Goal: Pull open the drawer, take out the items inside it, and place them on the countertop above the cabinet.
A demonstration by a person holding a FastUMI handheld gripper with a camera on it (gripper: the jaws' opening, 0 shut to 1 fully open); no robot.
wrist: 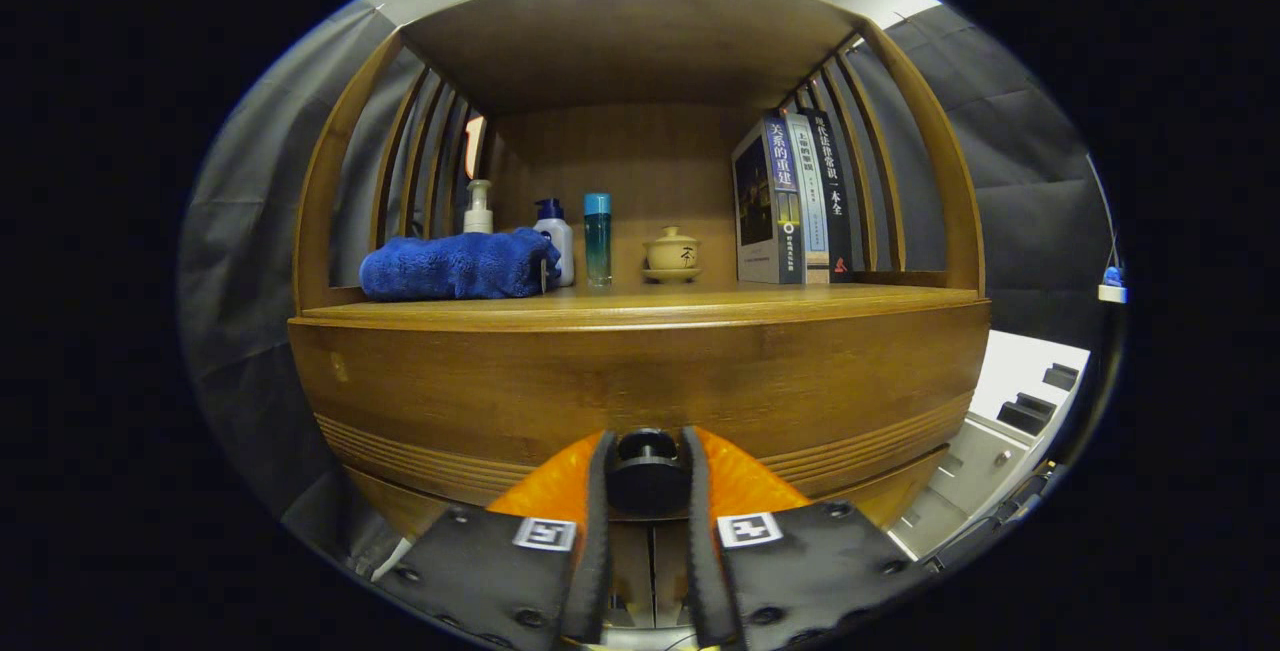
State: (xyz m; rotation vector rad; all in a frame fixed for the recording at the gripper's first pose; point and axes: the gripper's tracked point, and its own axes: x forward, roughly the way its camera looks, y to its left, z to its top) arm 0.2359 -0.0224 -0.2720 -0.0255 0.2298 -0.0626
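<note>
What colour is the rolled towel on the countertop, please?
Blue; the towel shows best in the gripper view.

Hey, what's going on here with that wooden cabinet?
A person is working a hand-held gripper at a wooden cabinet. Its two fingers sit either side of the round dark drawer knob and appear to clamp it, ready to pull. The drawer front looks closed, so nothing has come out yet. On the countertop above lie a rolled blue towel, a pump bottle, a white bottle with a dark cap, a teal bottle, a lidded cup on a saucer and upright books.
</note>
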